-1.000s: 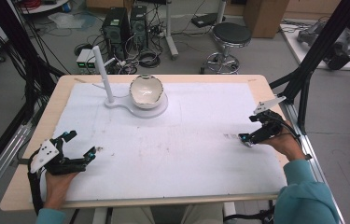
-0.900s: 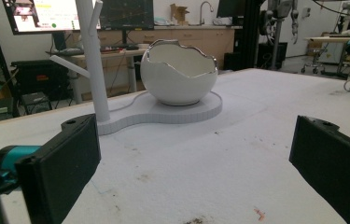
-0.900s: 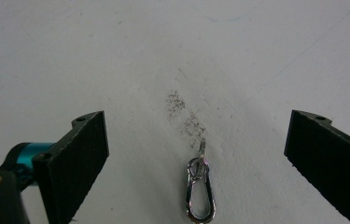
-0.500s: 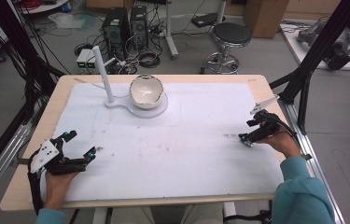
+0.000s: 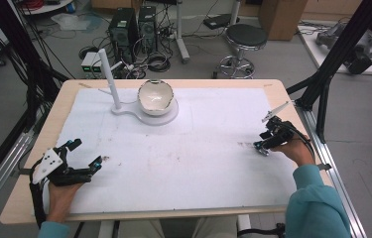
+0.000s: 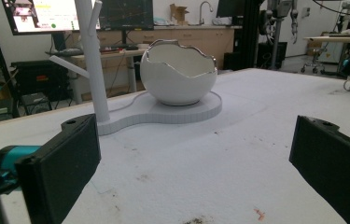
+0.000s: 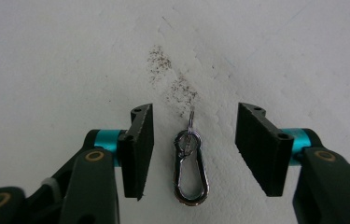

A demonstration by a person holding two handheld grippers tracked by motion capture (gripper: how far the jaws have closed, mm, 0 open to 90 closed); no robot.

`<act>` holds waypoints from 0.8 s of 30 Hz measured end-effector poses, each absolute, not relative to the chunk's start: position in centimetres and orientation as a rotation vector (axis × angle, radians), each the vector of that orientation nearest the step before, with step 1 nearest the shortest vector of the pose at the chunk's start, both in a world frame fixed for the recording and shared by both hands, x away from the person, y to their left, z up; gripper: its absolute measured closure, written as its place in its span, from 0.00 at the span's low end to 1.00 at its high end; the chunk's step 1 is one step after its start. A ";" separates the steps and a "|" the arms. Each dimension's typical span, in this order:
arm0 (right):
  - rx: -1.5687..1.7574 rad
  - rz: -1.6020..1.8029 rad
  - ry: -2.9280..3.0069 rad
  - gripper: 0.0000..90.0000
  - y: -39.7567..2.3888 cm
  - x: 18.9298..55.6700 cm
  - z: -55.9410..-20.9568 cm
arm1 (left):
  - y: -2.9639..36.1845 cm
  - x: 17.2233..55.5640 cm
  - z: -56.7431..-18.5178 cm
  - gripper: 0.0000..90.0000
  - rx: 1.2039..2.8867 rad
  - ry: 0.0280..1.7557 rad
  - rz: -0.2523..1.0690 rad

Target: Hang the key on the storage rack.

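Observation:
A small silver carabiner clip (image 7: 191, 169) with a tiny ring at its top lies flat on the white table cover. My right gripper (image 7: 193, 154) points down over it, one jaw on each side of the clip with a gap to both pads; the jaws have just been closing. The same right gripper (image 5: 263, 147) sits at the table's right side in the high view. At the near left corner my left gripper (image 5: 87, 154) rests wide open, holding nothing. A white eggshell-shaped bowl (image 6: 178, 72) stands on a white base with a branched post (image 6: 90, 60) at the back.
The bowl (image 5: 155, 96) and its stand base (image 5: 166, 118) occupy the far middle-left of the table. Brown specks stain the cover just beyond the clip (image 7: 172, 79). A black frame post (image 5: 322, 84) rises past the right edge. A stool and computers stand behind the table.
The right gripper's jaws have narrowed around the spot on the cover and the hand has dipped slightly. The left hand and gripper have stayed where they were.

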State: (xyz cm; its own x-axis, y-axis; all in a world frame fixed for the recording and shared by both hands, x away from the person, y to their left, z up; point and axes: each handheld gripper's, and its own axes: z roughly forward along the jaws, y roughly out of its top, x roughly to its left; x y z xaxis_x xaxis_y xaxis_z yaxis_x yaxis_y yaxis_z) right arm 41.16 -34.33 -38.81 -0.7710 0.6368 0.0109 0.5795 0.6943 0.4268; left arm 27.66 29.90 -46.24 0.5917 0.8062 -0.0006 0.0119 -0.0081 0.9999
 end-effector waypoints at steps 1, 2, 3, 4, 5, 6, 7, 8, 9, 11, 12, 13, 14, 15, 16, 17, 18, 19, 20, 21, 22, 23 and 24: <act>0.994 0.623 2.772 0.54 -34.4 41.2 -38.8 | 29.9 27.7 -46.2 0.03 1.457 0.738 0.727; 0.996 0.624 2.778 0.56 -34.4 41.3 -38.9 | 29.9 27.7 -46.2 0.03 1.457 0.738 0.727; 1.007 0.613 2.779 0.58 -34.3 41.2 -38.9 | 29.9 27.7 -46.2 0.03 1.457 0.738 0.727; 1.006 0.604 2.782 0.60 -34.3 41.3 -39.0 | 29.9 27.7 -46.2 0.03 1.457 0.738 0.727; 1.012 0.597 2.785 0.61 -34.4 41.3 -39.0 | 29.9 27.7 -46.2 0.03 1.457 0.738 0.727; 1.015 0.595 2.787 0.63 -34.4 41.3 -39.1 | 29.9 27.7 -46.2 0.03 1.456 0.738 0.727; 1.017 0.592 2.790 0.65 -34.4 41.3 -39.1 | 29.9 27.7 -46.2 0.03 1.456 0.738 0.727; 1.024 0.593 2.789 0.66 -34.4 41.3 -39.2 | 29.9 27.7 -46.2 0.03 1.457 0.738 0.727; 1.028 0.597 2.788 0.68 -34.4 41.3 -39.3 | 29.9 27.7 -46.2 0.03 1.457 0.738 0.726; 1.035 0.586 2.799 0.72 -34.5 41.3 -39.5 | 29.9 27.7 -46.2 0.03 1.457 0.738 0.727; 1.036 0.581 2.800 0.74 -34.5 41.3 -39.5 | 29.9 27.7 -46.2 0.03 1.456 0.738 0.726; 1.040 0.577 2.800 0.75 -34.5 41.3 -39.6 | 29.9 27.7 -46.2 0.03 1.457 0.738 0.727; 1.034 0.580 2.808 0.76 -34.6 41.4 -39.5 | 29.9 27.7 -46.2 0.03 1.457 0.738 0.727; 1.033 0.581 2.808 0.77 -34.6 41.4 -39.5 | 29.9 27.7 -46.2 0.03 1.457 0.738 0.726; 1.031 0.583 2.807 0.79 -34.6 41.4 -39.5 | 29.9 27.7 -46.2 0.03 1.457 0.738 0.729; 1.033 0.583 2.809 0.80 -34.6 41.4 -39.5 | 29.9 27.7 -46.2 0.03 1.457 0.738 0.729; 1.040 0.576 2.811 0.80 -34.5 41.4 -39.6 | 29.9 27.7 -46.2 0.03 1.458 0.738 0.730; 1.028 0.572 2.811 0.80 -34.5 41.4 -39.6 | 29.8 27.7 -46.2 0.03 1.458 0.737 0.730; 1.038 0.570 2.812 0.81 -34.4 41.4 -39.6 | 29.8 27.6 -46.2 0.03 1.459 0.737 0.732; 1.026 0.572 2.814 0.81 -34.4 41.5 -39.7 | 29.8 27.6 -46.2 0.03 1.462 0.734 0.731; 1.024 0.562 2.812 0.82 -34.3 41.5 -39.7 | 29.8 27.6 -46.2 0.03 1.463 0.734 0.732; 1.020 0.562 2.809 0.82 -34.3 41.5 -39.7 | 29.8 27.6 -46.2 0.03 1.463 0.735 0.731; 1.022 0.561 2.811 0.83 -34.2 41.4 -39.7 | 29.8 27.6 -46.2 0.03 1.463 0.734 0.733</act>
